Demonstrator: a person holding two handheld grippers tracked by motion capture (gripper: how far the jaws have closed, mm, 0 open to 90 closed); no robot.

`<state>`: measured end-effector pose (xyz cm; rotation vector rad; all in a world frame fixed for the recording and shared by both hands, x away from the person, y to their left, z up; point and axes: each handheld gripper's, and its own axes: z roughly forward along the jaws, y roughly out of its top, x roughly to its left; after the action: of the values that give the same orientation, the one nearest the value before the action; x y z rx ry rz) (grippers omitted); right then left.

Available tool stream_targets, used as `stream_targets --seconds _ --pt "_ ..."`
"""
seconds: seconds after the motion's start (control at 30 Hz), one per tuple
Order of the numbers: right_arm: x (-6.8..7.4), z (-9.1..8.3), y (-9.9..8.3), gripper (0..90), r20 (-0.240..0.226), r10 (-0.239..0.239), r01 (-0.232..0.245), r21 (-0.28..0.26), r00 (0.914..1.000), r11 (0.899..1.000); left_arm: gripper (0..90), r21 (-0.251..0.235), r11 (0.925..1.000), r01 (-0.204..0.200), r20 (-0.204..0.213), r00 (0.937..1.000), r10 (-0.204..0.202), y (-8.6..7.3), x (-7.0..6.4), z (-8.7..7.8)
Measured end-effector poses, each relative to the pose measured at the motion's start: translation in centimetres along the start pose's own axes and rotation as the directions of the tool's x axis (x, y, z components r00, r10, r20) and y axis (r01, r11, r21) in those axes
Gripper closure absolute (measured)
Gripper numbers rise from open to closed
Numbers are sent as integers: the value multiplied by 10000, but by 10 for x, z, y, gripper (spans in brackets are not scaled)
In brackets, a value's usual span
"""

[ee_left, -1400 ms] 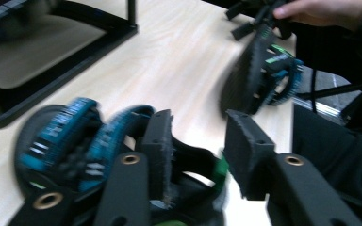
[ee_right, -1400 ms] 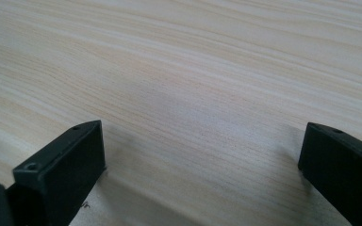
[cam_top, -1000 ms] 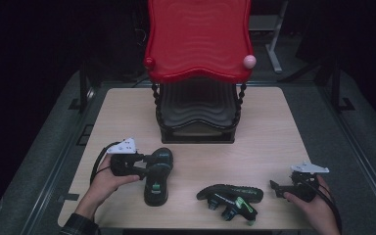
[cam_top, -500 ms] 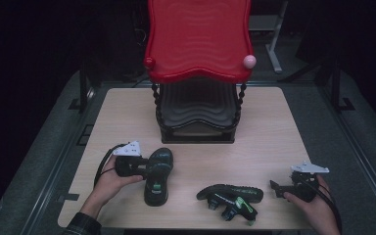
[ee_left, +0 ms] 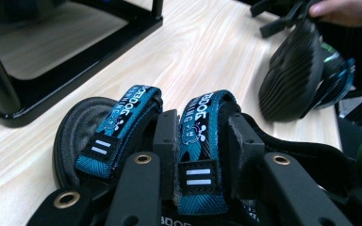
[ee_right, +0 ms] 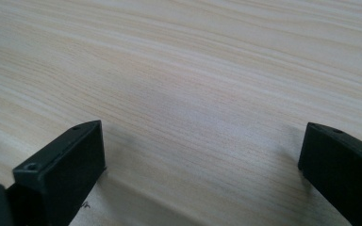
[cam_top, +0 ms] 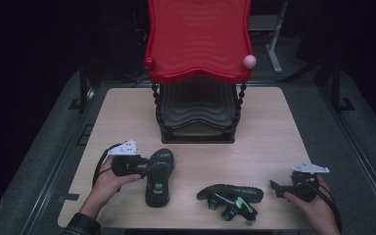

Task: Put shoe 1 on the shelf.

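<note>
A black sandal (cam_top: 159,178) with blue straps stands upright on the wooden table (cam_top: 274,127) at front left. My left gripper (cam_top: 146,169) reaches it from the left. In the left gripper view the jaws of my left gripper (ee_left: 200,141) press both sides of one blue strap (ee_left: 203,113). The second sandal (cam_top: 230,196) lies on its side at front centre, its ribbed sole (ee_left: 290,75) facing the left gripper's camera. My right gripper (cam_top: 275,187) hovers open at front right, a short way from that sandal, and my right gripper (ee_right: 198,155) has only bare table between its jaws.
A tiered rack stands at the back centre, with a red wavy top shelf (cam_top: 198,39) and black lower shelves (cam_top: 196,117). Its black base frame (ee_left: 75,61) lies just beyond the held sandal. The table's front edge is close under both hands.
My left gripper has slid right, onto the upright sandal's strap. The right gripper and the sandal lying on its side have stayed put.
</note>
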<state>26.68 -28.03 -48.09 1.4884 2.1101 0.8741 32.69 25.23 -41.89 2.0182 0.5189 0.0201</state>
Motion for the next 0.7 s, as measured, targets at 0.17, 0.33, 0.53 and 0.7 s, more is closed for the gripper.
stream_targets --seconds 0.17,0.33,0.53,0.7 --pt "0 0 0 5 1 -1 1 0 10000 10000 687 -180 9994 -286 156 9995 289 14 -9 -2" --pt "0 0 0 5 1 -3 3 -1 10000 10000 687 -327 9985 -433 307 9985 443 28 -16 -3" --pt "0 0 0 5 2 -5 5 -2 10000 10000 688 -395 9970 -662 425 9968 678 44 -24 -2" --pt "0 0 0 6 4 -7 7 -3 10000 10000 689 -531 9952 -821 605 9945 852 59 -31 -4"
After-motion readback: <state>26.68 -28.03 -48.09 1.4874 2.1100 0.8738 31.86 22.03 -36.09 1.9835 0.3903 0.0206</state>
